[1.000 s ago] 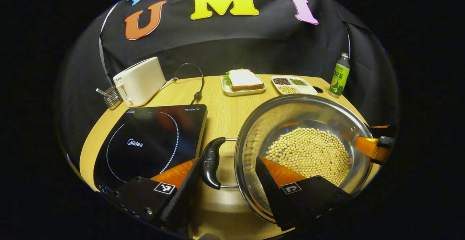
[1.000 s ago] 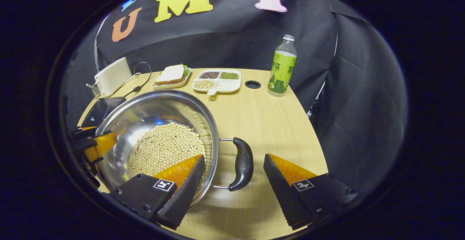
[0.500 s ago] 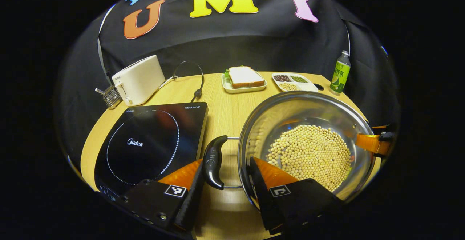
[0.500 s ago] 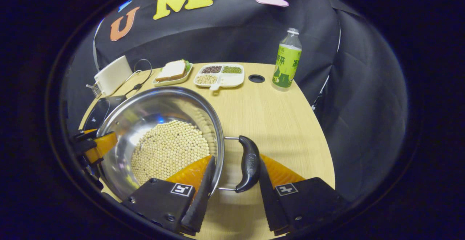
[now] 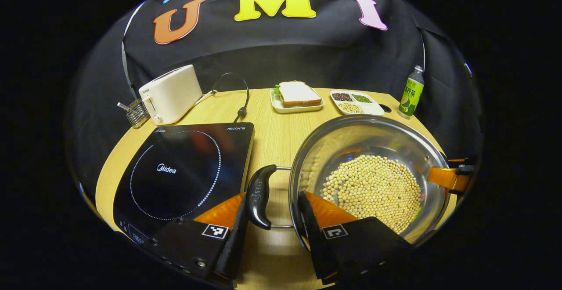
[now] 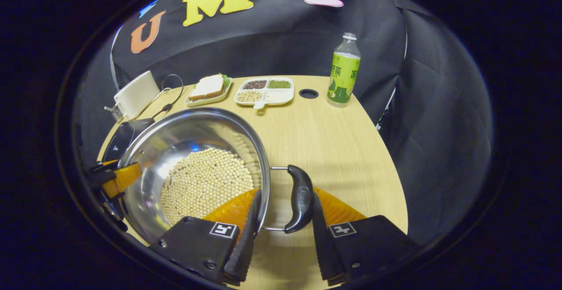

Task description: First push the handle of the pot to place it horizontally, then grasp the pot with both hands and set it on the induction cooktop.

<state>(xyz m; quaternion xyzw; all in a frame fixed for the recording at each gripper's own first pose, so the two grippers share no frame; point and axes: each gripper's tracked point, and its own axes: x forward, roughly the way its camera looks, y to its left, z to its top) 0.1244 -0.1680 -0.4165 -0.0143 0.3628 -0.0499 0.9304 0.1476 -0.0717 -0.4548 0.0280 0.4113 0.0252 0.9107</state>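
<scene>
Left gripper (image 5: 271,230) clamps the pot's (image 5: 371,180) black side handle (image 5: 259,196) and rim between its fingers at six o'clock; the induction cooktop (image 5: 184,173) lies at nine o'clock, soybeans (image 5: 373,191) inside the pot. Right gripper (image 6: 282,233), at six o'clock, pinches the opposite handle (image 6: 300,198) and rim; the pot (image 6: 193,171) spreads toward nine o'clock on the table (image 6: 333,149).

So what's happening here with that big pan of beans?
Two handheld grippers are gripping a steel pot of pale beans. The left gripper closes around its left handle and rim; the right gripper does likewise on the right handle. The pot sits on the wooden table, beside the induction cooktop, not on it yet.
</scene>
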